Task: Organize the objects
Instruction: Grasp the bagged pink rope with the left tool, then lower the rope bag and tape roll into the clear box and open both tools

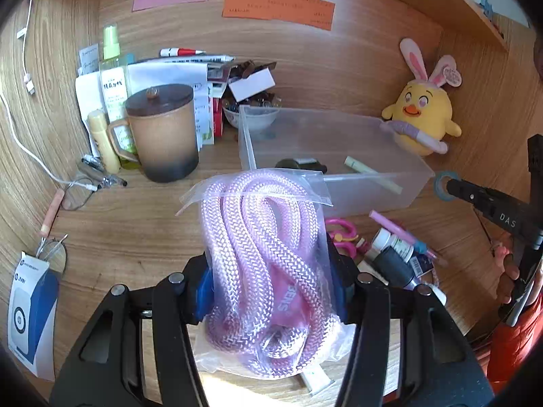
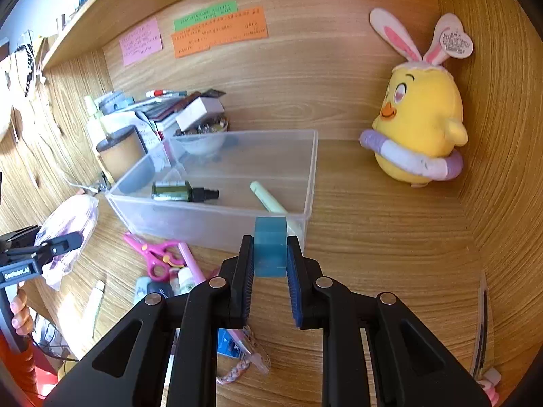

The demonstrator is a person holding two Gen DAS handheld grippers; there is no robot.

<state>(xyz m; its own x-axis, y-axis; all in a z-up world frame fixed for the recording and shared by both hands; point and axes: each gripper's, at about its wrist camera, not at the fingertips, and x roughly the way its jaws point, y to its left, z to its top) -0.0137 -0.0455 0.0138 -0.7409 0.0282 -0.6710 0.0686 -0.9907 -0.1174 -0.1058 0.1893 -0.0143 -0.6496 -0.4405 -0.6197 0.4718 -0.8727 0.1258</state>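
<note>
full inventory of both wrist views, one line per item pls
bin: 1, clear, desk centre
bottle: 1, dark green, lying in bin
pen: 1, pale green, in bin
rope bag: 1, pink rope in clear bag, in left gripper
tape roll: 1, teal, in right gripper, at the bin's near wall
scissors: 1, pink, desk before bin
mug: 1, brown, lidded, left of bin
spray bottle: 1, yellow-green, behind mug
plush chick: 1, yellow, bunny ears, right corner
notes: 3, pink, green, orange, back wall
cable: 1, white, left wall
left gripper: shut on rope bag
right gripper: shut on tape roll
</note>
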